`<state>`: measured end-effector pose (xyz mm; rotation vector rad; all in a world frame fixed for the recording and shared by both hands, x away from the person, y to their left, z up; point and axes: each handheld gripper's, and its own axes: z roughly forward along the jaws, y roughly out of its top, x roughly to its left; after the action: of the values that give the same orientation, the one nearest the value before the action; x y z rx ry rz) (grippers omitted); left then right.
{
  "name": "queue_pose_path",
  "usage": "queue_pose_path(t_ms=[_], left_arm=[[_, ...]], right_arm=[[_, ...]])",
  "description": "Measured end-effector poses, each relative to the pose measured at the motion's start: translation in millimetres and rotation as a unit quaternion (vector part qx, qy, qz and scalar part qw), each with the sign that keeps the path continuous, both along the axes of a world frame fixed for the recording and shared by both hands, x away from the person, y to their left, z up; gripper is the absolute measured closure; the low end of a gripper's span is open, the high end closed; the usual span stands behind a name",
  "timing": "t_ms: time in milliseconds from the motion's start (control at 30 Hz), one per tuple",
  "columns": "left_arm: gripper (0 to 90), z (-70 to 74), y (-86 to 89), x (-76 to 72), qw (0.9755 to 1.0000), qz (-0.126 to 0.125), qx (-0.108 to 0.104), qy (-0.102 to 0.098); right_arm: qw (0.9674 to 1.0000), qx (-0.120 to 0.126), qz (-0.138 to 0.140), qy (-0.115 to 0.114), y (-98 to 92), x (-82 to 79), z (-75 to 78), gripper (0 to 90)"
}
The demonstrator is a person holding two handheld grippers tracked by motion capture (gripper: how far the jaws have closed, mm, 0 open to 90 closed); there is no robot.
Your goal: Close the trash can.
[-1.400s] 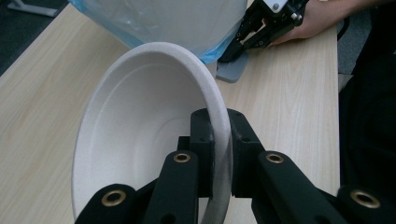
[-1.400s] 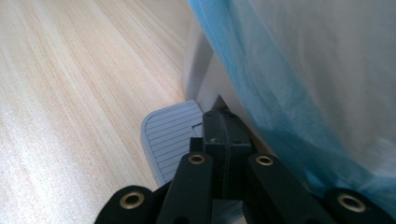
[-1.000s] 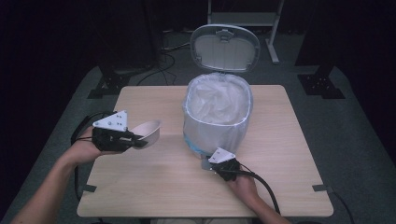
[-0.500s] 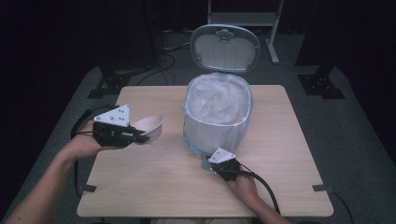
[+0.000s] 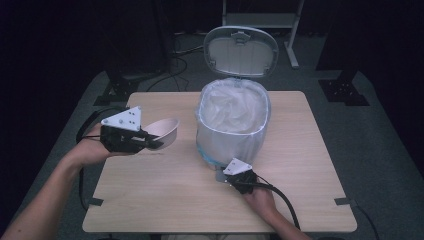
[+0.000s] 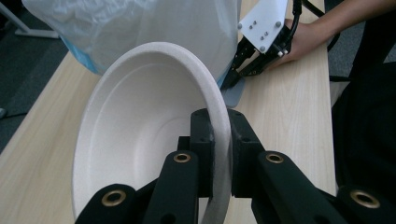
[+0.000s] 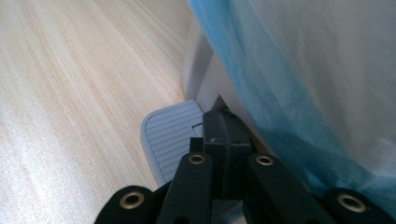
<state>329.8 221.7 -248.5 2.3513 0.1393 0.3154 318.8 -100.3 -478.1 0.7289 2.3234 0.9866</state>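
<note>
Fingers [image 6: 212, 140] pinch matte white round bowl [image 6: 140, 135] (ribbed grey pedal [image 7: 170, 135] nearby).

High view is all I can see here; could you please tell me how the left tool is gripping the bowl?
Observer: The left tool is shut on the white bowl at its rim, one jaw inside and one outside.
Operator: Thank you. What is under the right tool?
Observer: The right tool is shut, and its tips sit on the grey ribbed pedal at the foot of the bin.
</note>
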Motion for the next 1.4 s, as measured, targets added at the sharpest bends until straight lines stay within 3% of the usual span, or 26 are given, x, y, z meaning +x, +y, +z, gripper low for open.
queue_pose_path(t_ms=[567,1400], left_arm=[[82.9,27.2,-12.0,-1.6,0.9997,-0.01,0.011,-0.02],[82.9,51.0,-27.4,-2.2,0.9985,-0.023,0.031,-0.038]], right_arm=[[1.0,0.0,0.0,0.0,0.0,0.0,0.0,89.8],[1.0,-0.001,0.0,0.0,-0.1,0.1,-0.1,89.9]])
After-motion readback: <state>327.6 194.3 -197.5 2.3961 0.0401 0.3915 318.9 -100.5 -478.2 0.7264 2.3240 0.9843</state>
